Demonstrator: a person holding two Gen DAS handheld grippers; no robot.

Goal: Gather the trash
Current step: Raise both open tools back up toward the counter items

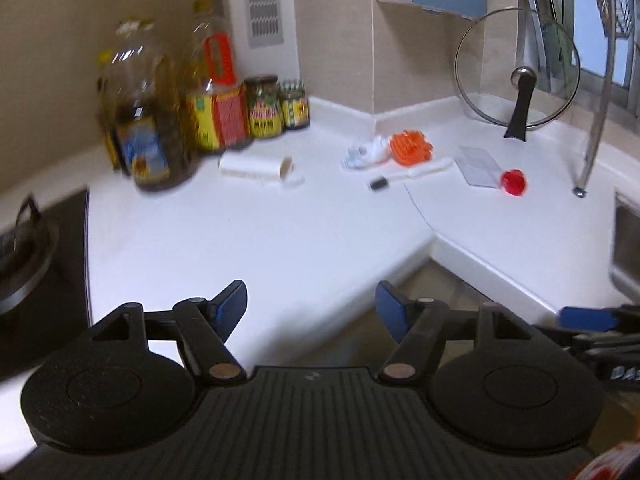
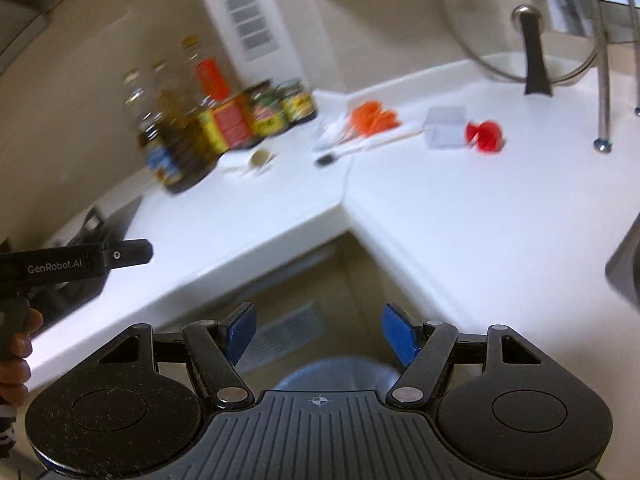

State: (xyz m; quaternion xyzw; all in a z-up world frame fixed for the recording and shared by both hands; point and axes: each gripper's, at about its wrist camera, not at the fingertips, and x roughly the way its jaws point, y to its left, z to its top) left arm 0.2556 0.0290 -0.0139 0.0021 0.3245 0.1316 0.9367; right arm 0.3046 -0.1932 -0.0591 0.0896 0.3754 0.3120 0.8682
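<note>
Trash lies at the back of the white counter [image 1: 280, 240]: a paper roll core [image 1: 256, 168], a crumpled white wrapper [image 1: 366, 154], an orange net [image 1: 412, 148], a white stick with a black tip [image 1: 408, 174], a clear plastic sheet [image 1: 478, 166] and a red piece [image 1: 513, 181]. My left gripper [image 1: 312, 312] hangs open and empty over the counter's front edge, far from them. In the right wrist view my right gripper [image 2: 320, 332] is open and empty above a bin with a blue bag [image 2: 336, 372]. The orange net [image 2: 374, 118] and red piece [image 2: 484, 136] show there too.
Oil bottles [image 1: 148, 120] and jars [image 1: 262, 108] crowd the back left corner. A glass lid [image 1: 518, 72] leans on the back wall. A stove with a pot [image 1: 24, 256] is at the left. A sink [image 1: 626, 248] and a rack leg [image 1: 592, 140] are at the right.
</note>
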